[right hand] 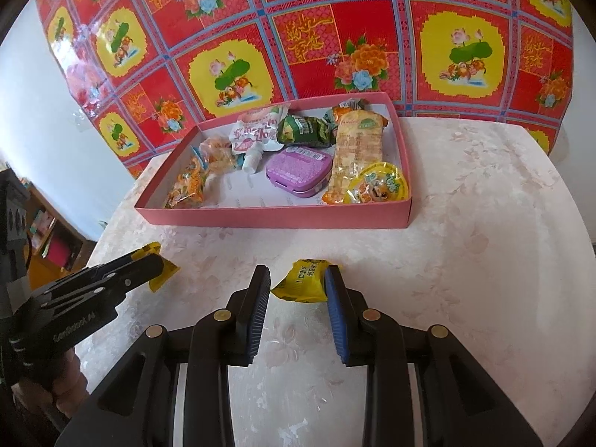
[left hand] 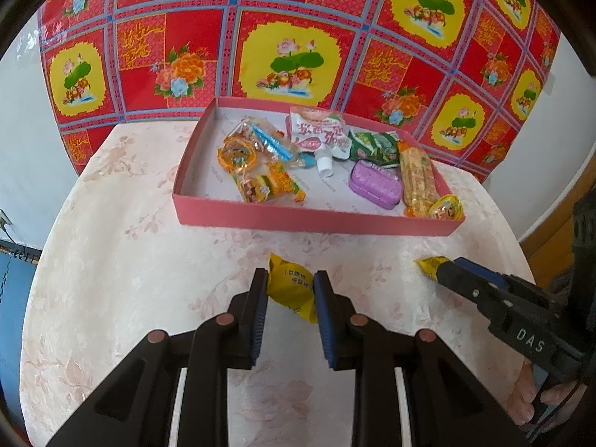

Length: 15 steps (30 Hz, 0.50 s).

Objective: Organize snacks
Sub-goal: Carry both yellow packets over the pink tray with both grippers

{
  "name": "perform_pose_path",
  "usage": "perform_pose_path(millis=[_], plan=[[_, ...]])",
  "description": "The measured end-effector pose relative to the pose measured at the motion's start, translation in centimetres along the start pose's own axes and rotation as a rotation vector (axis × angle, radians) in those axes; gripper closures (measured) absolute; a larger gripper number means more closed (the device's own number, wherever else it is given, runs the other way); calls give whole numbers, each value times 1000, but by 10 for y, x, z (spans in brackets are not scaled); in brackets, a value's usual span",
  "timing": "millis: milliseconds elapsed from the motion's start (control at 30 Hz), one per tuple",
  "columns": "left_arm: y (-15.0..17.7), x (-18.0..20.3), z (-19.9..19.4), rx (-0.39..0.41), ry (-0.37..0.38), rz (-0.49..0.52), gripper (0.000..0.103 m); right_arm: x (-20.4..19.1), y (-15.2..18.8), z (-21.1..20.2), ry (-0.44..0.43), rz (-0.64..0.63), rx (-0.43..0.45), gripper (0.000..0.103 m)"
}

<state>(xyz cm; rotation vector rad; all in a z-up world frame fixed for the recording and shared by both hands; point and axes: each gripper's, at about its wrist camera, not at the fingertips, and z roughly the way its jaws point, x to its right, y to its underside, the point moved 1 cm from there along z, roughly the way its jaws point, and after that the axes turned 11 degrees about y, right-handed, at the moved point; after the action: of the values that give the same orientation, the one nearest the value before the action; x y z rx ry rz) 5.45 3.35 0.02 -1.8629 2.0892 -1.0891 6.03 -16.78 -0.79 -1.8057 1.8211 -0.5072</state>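
Snacks fill the pink box point(left hand: 313, 219) at the desk's point(left hand: 111, 279) far side, while nearer me the left tongs point(left hand: 290, 285) pinch one yellow packet point(left hand: 288, 285) and the right tongs point(right hand: 298, 279) another yellow packet point(right hand: 303, 279).

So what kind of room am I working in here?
Most likely a home, not a lab or shop. A table under a pale floral cloth stands against a wall hung with a red and yellow flowered sheet, and a cluttered shelf sits off to one side.
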Motion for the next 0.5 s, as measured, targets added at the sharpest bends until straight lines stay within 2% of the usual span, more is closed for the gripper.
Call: perform_pose_path(millis=[500], plan=[[-26, 11, -8, 40, 15, 27, 77, 8, -20, -19, -13, 18, 56, 72]])
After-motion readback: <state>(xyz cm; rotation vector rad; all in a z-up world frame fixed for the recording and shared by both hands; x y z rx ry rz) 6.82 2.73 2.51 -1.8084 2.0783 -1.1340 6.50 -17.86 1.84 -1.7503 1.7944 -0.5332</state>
